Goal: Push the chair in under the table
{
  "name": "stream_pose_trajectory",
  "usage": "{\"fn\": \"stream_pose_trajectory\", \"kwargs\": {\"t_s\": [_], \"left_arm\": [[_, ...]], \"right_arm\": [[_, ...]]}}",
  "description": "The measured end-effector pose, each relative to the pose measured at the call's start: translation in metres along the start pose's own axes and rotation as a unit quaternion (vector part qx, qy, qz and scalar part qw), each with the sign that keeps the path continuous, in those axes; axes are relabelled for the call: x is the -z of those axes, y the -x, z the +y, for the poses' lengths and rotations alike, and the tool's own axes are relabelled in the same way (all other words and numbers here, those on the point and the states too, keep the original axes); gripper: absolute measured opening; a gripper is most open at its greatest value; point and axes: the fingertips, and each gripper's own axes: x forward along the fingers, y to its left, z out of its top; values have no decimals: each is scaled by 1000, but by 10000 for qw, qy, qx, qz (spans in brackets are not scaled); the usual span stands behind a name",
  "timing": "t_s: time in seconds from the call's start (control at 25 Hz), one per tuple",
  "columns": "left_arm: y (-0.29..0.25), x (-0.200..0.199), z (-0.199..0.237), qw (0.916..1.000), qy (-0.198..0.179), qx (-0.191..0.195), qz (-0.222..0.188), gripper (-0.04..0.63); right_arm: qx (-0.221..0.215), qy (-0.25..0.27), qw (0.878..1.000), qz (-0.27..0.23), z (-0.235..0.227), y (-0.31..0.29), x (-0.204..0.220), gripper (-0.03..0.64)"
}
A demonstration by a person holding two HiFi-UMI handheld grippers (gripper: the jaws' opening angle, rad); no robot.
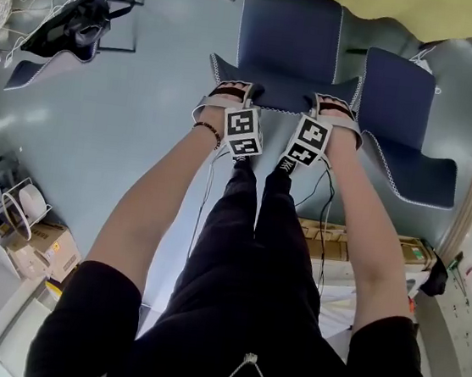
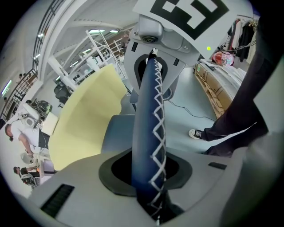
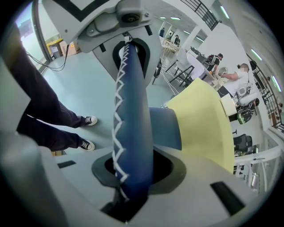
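Note:
A blue chair with white stitching stands before the yellow table (image 1: 361,4), its seat (image 1: 289,32) partly beneath the tabletop. My left gripper (image 1: 229,94) and right gripper (image 1: 335,108) sit side by side on the top edge of the backrest (image 1: 283,95), each shut on it. In the left gripper view the stitched backrest edge (image 2: 148,128) runs through my left gripper (image 2: 150,186) up to the right gripper (image 2: 153,62). The right gripper view mirrors this: the edge (image 3: 133,119) passes through my right gripper (image 3: 128,186) toward the left gripper (image 3: 128,48).
A second blue chair (image 1: 402,118) stands close on the right. A third chair (image 1: 46,66) with a black bag (image 1: 77,23) is at the left. Cardboard boxes (image 1: 356,249) lie behind my right leg, with cables on the floor. People sit at far desks (image 3: 239,82).

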Motion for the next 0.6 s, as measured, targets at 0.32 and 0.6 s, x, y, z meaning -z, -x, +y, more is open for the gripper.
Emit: {"fn": "stream_pose_trajectory", "kwargs": {"t_s": [0.32, 0.6], "left_arm": [[-1, -2, 10, 10000, -18, -33, -41, 95], [1, -1, 12, 9999, 27, -106, -57, 95]], "right_arm": [[61, 60, 10000, -16, -9, -2, 0, 103], [118, 116, 9999, -29, -10, -1, -2, 101]]}}
